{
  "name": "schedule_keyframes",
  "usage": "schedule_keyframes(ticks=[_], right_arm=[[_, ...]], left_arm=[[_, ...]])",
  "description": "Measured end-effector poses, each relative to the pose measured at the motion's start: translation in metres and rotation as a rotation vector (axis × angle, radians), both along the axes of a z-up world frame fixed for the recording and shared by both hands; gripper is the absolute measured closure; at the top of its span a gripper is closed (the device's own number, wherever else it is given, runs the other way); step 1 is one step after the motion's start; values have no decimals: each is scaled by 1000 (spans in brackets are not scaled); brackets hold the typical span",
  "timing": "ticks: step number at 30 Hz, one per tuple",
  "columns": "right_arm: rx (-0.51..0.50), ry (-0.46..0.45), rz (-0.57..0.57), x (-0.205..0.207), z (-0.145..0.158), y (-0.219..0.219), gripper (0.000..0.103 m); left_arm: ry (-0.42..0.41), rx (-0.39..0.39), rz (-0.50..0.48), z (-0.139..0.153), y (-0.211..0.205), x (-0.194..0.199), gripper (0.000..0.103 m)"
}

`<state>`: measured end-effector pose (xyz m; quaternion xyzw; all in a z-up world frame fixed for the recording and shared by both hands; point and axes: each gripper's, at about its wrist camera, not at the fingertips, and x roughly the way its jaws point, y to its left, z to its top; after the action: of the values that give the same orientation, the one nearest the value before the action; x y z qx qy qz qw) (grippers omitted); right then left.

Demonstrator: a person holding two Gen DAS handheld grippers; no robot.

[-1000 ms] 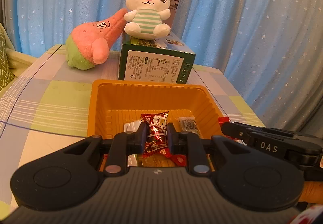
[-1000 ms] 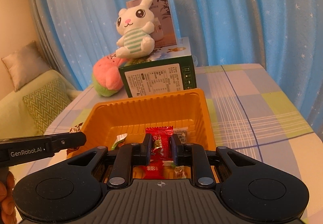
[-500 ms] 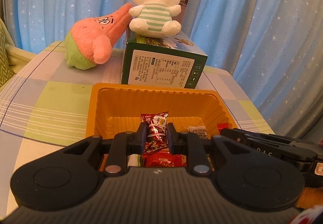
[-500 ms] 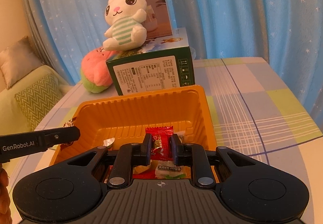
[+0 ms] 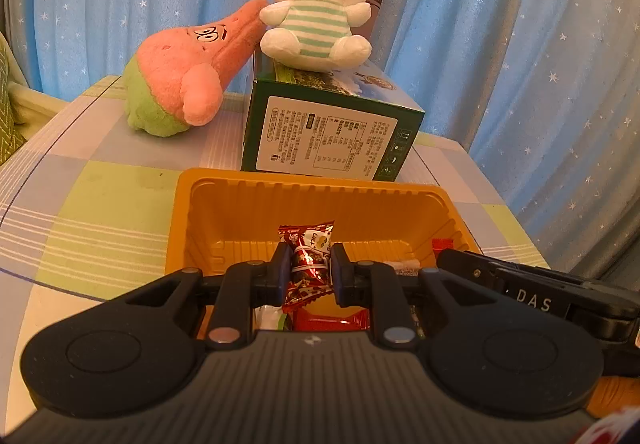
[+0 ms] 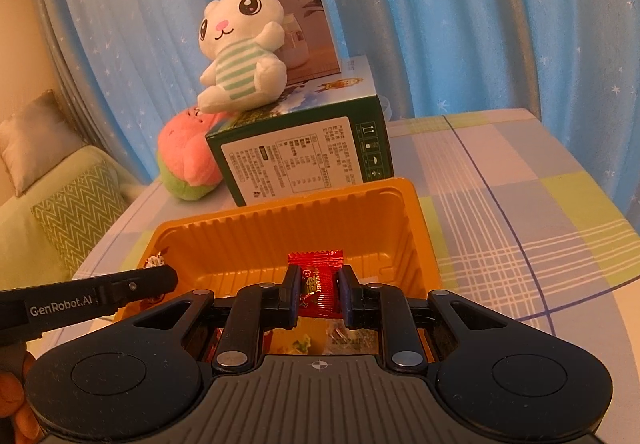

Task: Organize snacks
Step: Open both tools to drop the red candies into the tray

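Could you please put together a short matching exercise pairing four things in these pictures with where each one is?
Things:
1. white bunny plush
2. pink plush
3. red candy
4. orange tray

Places:
A. on the table in front of the green box
B. between the fingers of the right gripper
C. sitting on top of the green box
D. lying on the table, tip against the bunny

Pairs: 1-C, 2-D, 3-B, 4-A
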<state>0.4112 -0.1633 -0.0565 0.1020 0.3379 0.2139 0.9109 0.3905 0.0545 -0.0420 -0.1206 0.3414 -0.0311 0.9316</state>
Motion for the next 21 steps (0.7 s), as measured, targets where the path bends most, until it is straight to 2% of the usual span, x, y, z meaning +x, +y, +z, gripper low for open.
schedule_keyframes(ticks=[3, 5, 6, 7, 14, 21], right_arm=[[2, -3, 0, 2, 0, 2, 83], [3, -4, -3, 3, -1, 2, 83], [5, -1, -5, 4, -1, 1, 83], [6, 1, -6, 4, -2, 1, 83], [13, 6, -10, 6, -2, -1, 83], [30, 0, -11, 5, 1, 0, 83]], left_arm=[[-12, -24, -10, -1, 0, 3, 85], [-17, -53, -16, -2, 2, 4, 74], [-20, -48, -5, -2, 2, 4, 59], [-22, -37, 1, -2, 2, 3, 57], [-5, 12, 24, -1, 5, 3, 57], [20, 93, 27, -4, 4, 3, 54]])
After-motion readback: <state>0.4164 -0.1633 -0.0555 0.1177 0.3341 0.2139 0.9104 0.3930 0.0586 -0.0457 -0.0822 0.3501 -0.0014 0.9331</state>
